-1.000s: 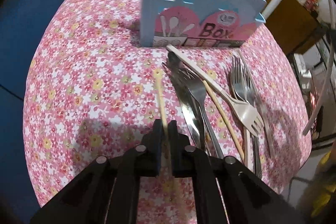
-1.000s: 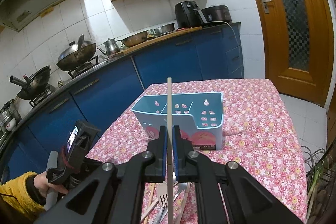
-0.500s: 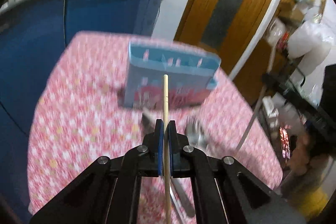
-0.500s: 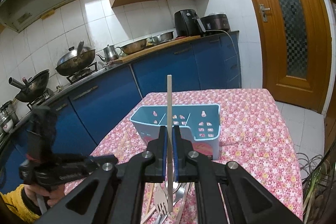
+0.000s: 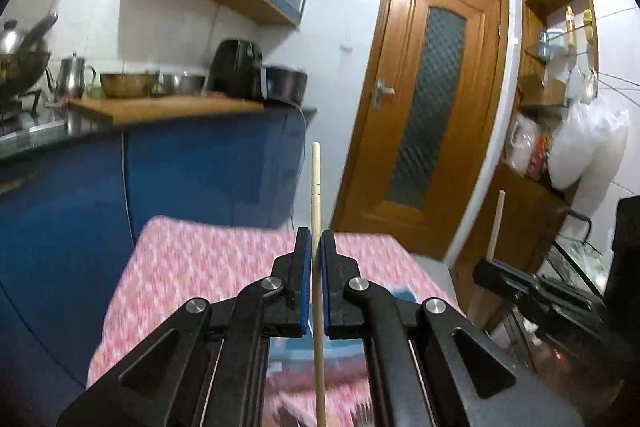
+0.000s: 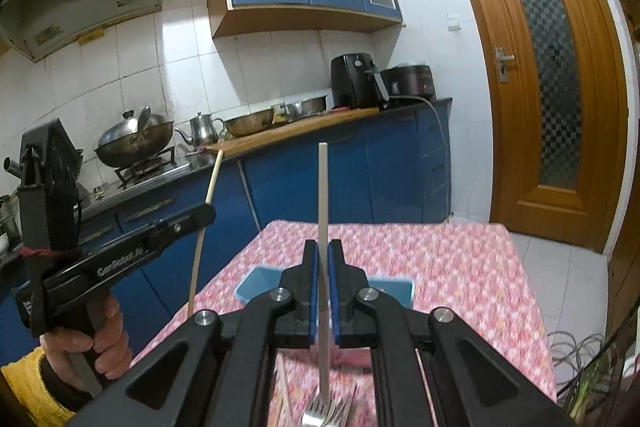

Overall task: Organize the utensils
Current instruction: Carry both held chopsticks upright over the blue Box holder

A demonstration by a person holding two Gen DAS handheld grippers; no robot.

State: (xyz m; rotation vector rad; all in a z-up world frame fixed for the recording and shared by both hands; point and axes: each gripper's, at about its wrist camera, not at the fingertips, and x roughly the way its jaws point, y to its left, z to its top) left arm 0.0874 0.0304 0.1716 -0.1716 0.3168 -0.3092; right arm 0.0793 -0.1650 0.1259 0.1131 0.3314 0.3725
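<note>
**Both grippers raised, each clamped on one utensil**

Left gripper [image 5: 316, 259]: jaws closed on a wooden chopstick [image 5: 316, 187]. The stick stands upright between the blue pads, its top well above the fingertips and its lower end running down out of frame. In the right wrist view the same gripper [image 6: 206, 213] appears at left, carried by a hand [image 6: 86, 341] with a yellow sleeve [image 6: 28, 387] at the wrist; the chopstick [image 6: 204, 223] leans slightly there.

Right gripper [image 6: 323, 263]: jaws closed on the pale handle of a fork [image 6: 323, 211]. Handle upright, tines pointing down near the bottom edge of frame. In the left wrist view, this gripper [image 5: 494, 263] sits at right with the pale handle [image 5: 496, 223] rising from it.

Blue utensil box [image 6: 260, 281]: on the table with the pink flowered cloth [image 6: 460, 267], just beyond the right gripper's fingers, partly hidden by them. Its compartments cannot be made out.

Metal fork tines [image 6: 340, 411] show on the cloth at the bottom edge, below the held fork.

Background: blue kitchen cabinets [image 6: 360, 167], wooden door [image 6: 540, 67].
</note>
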